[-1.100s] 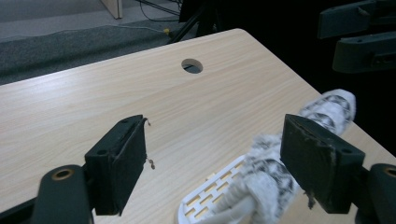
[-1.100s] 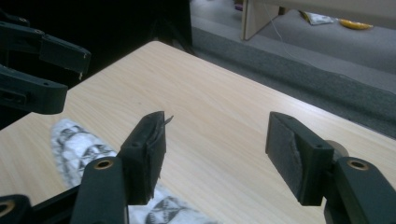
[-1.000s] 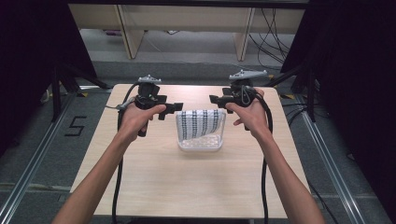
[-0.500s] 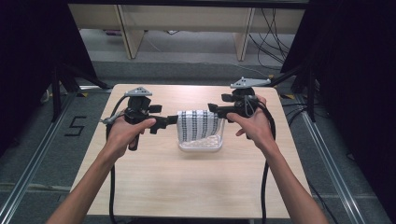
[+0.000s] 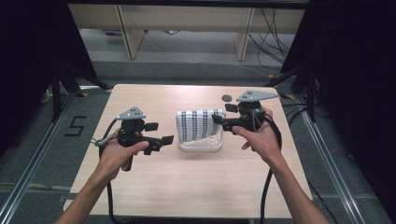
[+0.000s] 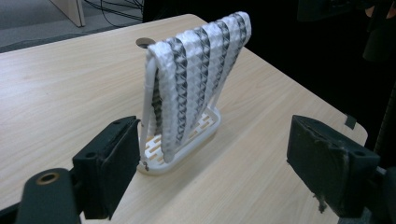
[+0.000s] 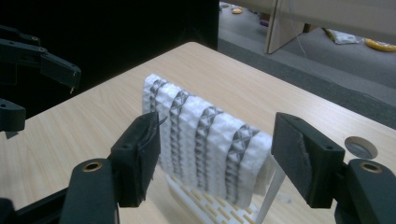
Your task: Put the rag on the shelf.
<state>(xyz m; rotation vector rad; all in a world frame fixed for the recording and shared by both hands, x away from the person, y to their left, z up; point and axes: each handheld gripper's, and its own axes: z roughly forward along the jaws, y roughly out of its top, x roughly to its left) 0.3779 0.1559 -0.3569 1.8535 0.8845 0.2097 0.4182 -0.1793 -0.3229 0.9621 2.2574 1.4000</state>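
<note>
- A grey-and-white striped cloth point(image 5: 200, 123) is hanging over a white rack point(image 5: 201, 144), which is standing near the middle of the wooden table point(image 5: 187, 186).
- The left gripper point(image 5: 161, 142) is hovering just left of the rack, apart from it; its jaws are standing wide open with nothing between them, and in the left gripper view the cloth point(image 6: 196, 79) is sitting beyond the pads.
- The right gripper point(image 5: 219, 122) is sitting at the rack's right end; its jaws have just been opening and are gaping wide, framing the cloth point(image 7: 205, 135) without pressing it.
- The cloth is hiding most of the rack's frame; only a slotted base point(image 7: 210, 205) and one white post are peeking out.
- A small round disc point(image 5: 227, 98) is lying behind the rack, too small to identify.
- The person's forearms are being cut off below the rack.
</note>
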